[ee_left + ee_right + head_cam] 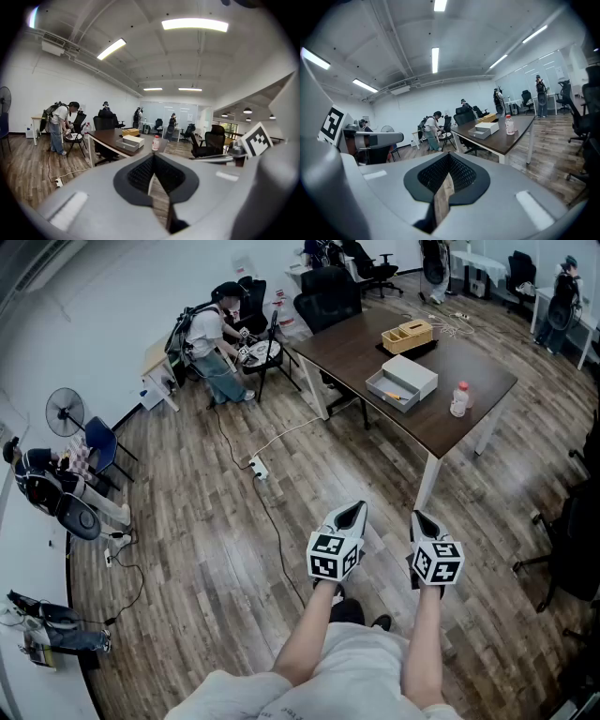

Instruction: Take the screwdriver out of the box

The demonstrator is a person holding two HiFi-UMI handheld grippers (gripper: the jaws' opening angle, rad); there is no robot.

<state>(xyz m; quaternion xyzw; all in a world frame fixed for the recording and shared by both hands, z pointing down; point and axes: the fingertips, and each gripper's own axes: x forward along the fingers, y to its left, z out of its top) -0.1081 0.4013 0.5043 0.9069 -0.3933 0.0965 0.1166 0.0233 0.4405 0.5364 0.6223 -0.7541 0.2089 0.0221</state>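
Head view, looking steeply down: a wide wooden floor (234, 549) with a dark tabletop (469, 371) at its far side. On the tabletop sits a grey box (412, 374), its tray open toward the viewer. Well short of it, over the floor, the left tongs (353, 509) and right tongs (418, 517) hang side by side, both closed on nothing. A small orange screwdriver (393, 395) lies in the tray.

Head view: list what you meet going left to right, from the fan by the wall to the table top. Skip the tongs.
In order: standing fan → power strip on the floor → grey box → bottle. The wooden tray overlaps the grey box sideways, so it is left out.
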